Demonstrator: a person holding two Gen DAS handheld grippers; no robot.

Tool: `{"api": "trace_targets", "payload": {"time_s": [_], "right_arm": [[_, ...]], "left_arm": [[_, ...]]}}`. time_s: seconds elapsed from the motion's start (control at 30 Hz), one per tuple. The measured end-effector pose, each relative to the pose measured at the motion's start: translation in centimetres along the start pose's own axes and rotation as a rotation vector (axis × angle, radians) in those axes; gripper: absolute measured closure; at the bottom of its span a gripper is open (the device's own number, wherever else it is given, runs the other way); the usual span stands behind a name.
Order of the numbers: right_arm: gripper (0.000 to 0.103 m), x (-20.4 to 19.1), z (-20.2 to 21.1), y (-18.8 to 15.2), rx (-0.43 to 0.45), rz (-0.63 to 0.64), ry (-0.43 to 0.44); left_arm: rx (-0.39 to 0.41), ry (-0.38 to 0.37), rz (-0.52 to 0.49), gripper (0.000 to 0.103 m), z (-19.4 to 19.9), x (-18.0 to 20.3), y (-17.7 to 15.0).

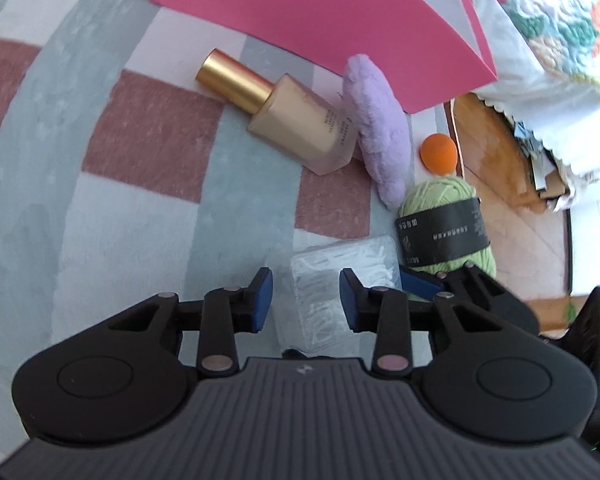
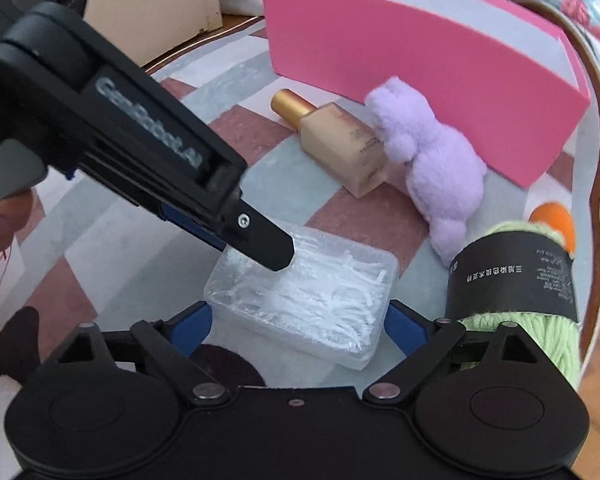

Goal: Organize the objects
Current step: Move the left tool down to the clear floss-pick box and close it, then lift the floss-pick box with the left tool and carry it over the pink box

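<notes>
A clear plastic box (image 1: 324, 280) (image 2: 312, 292) of white floss picks lies on the checkered rug. My left gripper (image 1: 305, 296) hovers over it, its pads a narrow gap apart with nothing pressed between them. In the right wrist view one of its fingertips (image 2: 272, 248) rests at the box's top. My right gripper (image 2: 300, 320) is wide open and straddles the box, a pad near each side. Farther back lie a foundation bottle (image 1: 300, 120) (image 2: 340, 144) with a gold cap, a purple plush puff (image 1: 376, 128) (image 2: 432, 168), an orange sponge (image 1: 438, 152) and green yarn (image 1: 444, 228) (image 2: 516, 280).
An open pink box (image 1: 320, 12) (image 2: 420, 60) stands at the back of the rug. Wooden floor (image 1: 496, 168) runs along the rug's right edge, with a floral bedspread (image 1: 560, 20) beyond. A person's thumb (image 2: 0, 216) shows at the left.
</notes>
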State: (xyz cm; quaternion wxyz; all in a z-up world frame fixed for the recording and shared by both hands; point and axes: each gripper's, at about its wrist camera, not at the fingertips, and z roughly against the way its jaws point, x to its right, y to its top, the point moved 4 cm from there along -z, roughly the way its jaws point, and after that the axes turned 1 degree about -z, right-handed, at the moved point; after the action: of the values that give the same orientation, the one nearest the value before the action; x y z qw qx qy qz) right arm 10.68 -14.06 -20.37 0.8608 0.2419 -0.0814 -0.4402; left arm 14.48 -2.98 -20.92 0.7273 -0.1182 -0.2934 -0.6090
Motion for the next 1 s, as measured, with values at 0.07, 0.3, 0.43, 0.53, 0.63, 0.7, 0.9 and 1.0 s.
{"api": "trace_targets", "payload": {"time_s": [0.07, 0.3, 0.43, 0.53, 0.63, 0.7, 0.9, 1.0], "right_arm": [[0.006, 0.0, -0.1, -0.2, 0.021, -0.011, -0.009], [0.010, -0.1, 0.5, -1.4, 0.064, -0.107, -0.054], [0.011, -0.2, 0.7, -1.5, 0.078, -0.119, -0.081], [0.011, 0.2, 1.0, -1.4, 0.066, -0.140, -0.081], [0.011, 0.5, 1.7, -1.2, 0.051, -0.155, -0.063], [0.011, 0.5, 2.3, -1.0, 0.040, -0.166, -0.052], [0.011, 0.3, 4.5, 0.2, -0.010, -0.173, 0.003], [0.011, -0.2, 6.3, 1.4, 0.000, -0.162, 0.023]], "left_arm": [[0.005, 0.003, 0.004, 0.067, -0.1, 0.1, -0.2], [0.048, 0.042, -0.066, 0.050, -0.4, 1.7, -2.0], [0.079, 0.076, -0.107, 0.054, 0.0, 2.3, -2.3], [0.100, 0.065, -0.109, 0.063, 0.9, 2.4, -2.4], [0.110, 0.081, -0.115, 0.063, 1.6, 2.9, -2.7], [0.118, 0.095, -0.124, 0.063, 2.2, 3.3, -2.9], [0.140, 0.120, -0.170, 0.063, 5.5, 5.1, -4.0], [0.155, 0.121, -0.186, 0.063, 7.6, 6.1, -4.2]]}}
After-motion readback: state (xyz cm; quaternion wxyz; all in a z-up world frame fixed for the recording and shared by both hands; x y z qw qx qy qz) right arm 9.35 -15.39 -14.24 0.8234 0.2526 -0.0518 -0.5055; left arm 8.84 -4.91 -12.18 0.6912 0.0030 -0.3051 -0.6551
